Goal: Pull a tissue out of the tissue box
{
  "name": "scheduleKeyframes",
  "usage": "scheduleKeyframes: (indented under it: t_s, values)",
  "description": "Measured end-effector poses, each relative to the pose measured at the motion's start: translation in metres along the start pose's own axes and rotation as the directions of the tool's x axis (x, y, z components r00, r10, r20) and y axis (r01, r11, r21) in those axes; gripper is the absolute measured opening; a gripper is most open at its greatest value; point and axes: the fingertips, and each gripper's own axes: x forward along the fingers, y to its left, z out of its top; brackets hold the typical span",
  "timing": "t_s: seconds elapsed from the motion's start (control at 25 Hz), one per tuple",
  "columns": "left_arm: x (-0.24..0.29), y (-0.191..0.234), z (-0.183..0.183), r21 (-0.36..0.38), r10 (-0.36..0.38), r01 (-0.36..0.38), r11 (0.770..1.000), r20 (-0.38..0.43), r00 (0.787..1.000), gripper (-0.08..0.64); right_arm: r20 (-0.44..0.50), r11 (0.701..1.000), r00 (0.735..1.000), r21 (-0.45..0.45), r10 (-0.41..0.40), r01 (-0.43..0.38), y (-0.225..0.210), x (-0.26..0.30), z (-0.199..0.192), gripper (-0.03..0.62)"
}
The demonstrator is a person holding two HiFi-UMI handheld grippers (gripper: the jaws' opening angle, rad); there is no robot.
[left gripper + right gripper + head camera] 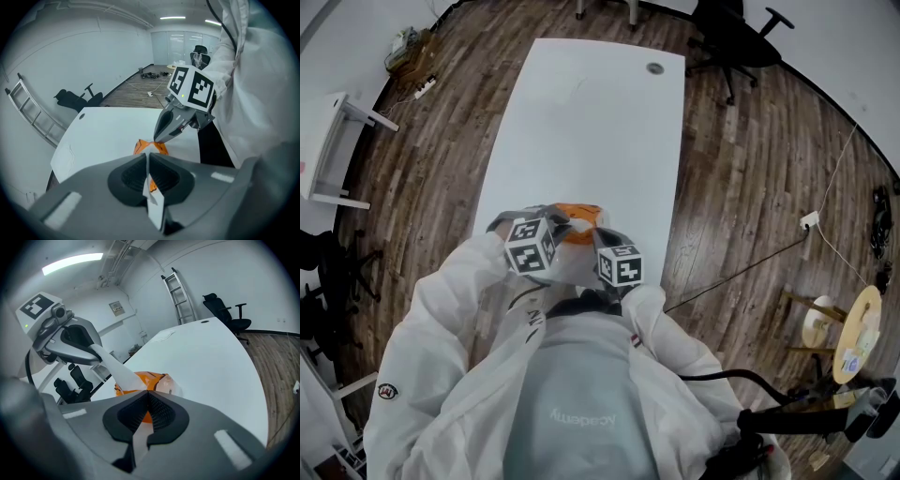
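An orange tissue pack [577,223] [151,148] [152,380] lies near the front edge of the white table [591,122], close to the person's chest. Both grippers meet just above it. My left gripper [561,227] [148,174] is shut on a white tissue [154,204] that runs through its jaws. My right gripper [587,234] [149,416] is also shut, with the same white tissue [117,369] pinched in it. In the right gripper view the tissue stretches as a strip up to the left gripper [96,350]. In the left gripper view the right gripper [159,138] has its tip at the pack's top.
The table has a round cable port [654,67] at its far end. Office chairs [736,37] stand beyond the table, a ladder [180,296] leans on the wall, and a small white side table [333,141] stands at the left. A cable [750,272] runs over the wooden floor.
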Motion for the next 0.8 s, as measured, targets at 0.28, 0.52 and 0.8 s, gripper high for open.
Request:
scheduleKeyframes:
  t_s: [0.28, 0.52, 0.8]
  values:
    - [-0.012, 0.002, 0.011, 0.002, 0.013, -0.013, 1.000, 0.026, 1.000, 0.002, -0.004, 1.000, 1.000, -0.007, 0.000, 0.000, 0.001, 0.002, -0.001, 0.002]
    - [-0.025, 0.004, 0.023, 0.009, 0.041, -0.042, 0.999, 0.056, 0.998, 0.002, -0.007, 1.000, 1.000, -0.007, 0.000, 0.000, -0.001, 0.002, -0.002, 0.002]
    - [-0.043, 0.007, 0.035, -0.003, 0.061, -0.061, 0.998, 0.098, 0.993, 0.002, -0.012, 1.000, 1.000, -0.019, 0.001, -0.001, -0.001, 0.003, -0.002, 0.002]
